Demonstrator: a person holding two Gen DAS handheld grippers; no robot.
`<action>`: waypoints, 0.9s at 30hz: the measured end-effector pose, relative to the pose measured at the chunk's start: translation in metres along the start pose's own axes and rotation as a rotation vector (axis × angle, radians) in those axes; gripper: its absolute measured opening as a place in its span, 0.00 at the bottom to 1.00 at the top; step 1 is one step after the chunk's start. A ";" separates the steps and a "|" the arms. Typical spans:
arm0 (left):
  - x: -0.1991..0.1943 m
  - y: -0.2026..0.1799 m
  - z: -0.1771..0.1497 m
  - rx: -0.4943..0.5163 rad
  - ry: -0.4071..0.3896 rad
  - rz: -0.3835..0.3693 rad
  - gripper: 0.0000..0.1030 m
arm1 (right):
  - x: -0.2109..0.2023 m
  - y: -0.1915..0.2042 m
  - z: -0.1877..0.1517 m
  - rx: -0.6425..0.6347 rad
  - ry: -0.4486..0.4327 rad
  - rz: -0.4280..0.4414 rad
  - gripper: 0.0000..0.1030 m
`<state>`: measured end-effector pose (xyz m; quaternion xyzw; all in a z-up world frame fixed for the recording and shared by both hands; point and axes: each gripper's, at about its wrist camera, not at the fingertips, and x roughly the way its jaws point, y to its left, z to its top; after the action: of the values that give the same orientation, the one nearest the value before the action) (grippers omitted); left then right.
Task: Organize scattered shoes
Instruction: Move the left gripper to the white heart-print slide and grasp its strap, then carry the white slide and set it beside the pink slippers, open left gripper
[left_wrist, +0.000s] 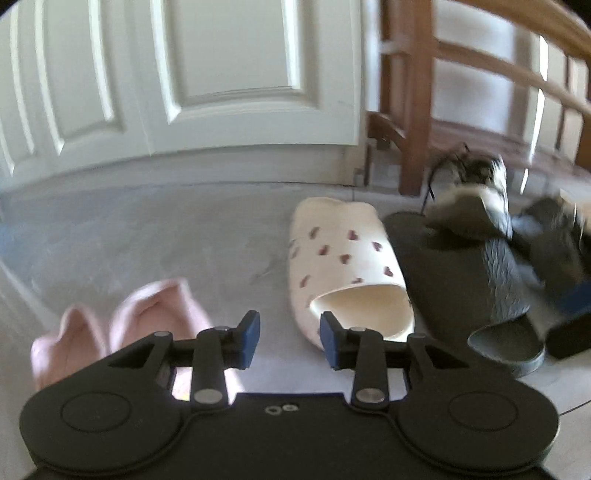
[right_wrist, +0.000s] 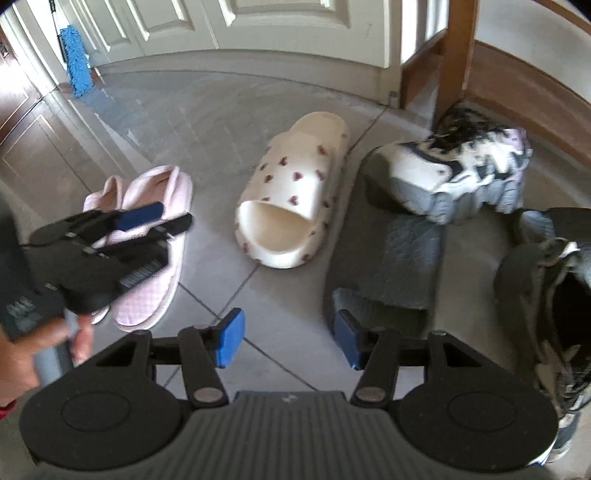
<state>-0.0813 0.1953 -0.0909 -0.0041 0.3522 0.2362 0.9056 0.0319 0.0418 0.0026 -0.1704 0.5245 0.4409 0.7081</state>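
Two tools (left_wrist: 290, 339) (right_wrist: 286, 341) open, slippers (right_wrist: 147, 236) perhaps paired

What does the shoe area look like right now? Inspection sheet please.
Surface: grey tiled floor, bare between shoes.
Job's things: pink slippers paired at left; cream heart-print slide alone; black slide with a white sneaker tipped onto it; dark sneaker at right.
Clutter: blue mop head by the door.
Grippers: left tool open, empty, over the pink slippers; right tool open, empty.
Cables: nothing seen.
Surroundings: white panelled door, wooden railing.
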 end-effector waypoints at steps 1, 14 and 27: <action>0.006 -0.007 0.000 0.024 -0.009 0.006 0.35 | -0.005 -0.005 -0.001 0.004 0.000 -0.006 0.58; 0.062 -0.061 -0.003 0.249 -0.021 0.131 0.34 | -0.036 -0.027 -0.021 0.037 0.065 -0.010 0.60; 0.074 -0.022 -0.003 0.070 0.023 0.272 0.07 | -0.038 -0.024 -0.023 0.031 0.058 0.012 0.60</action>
<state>-0.0270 0.2066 -0.1439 0.0724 0.3679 0.3445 0.8607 0.0350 -0.0043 0.0220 -0.1691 0.5528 0.4317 0.6925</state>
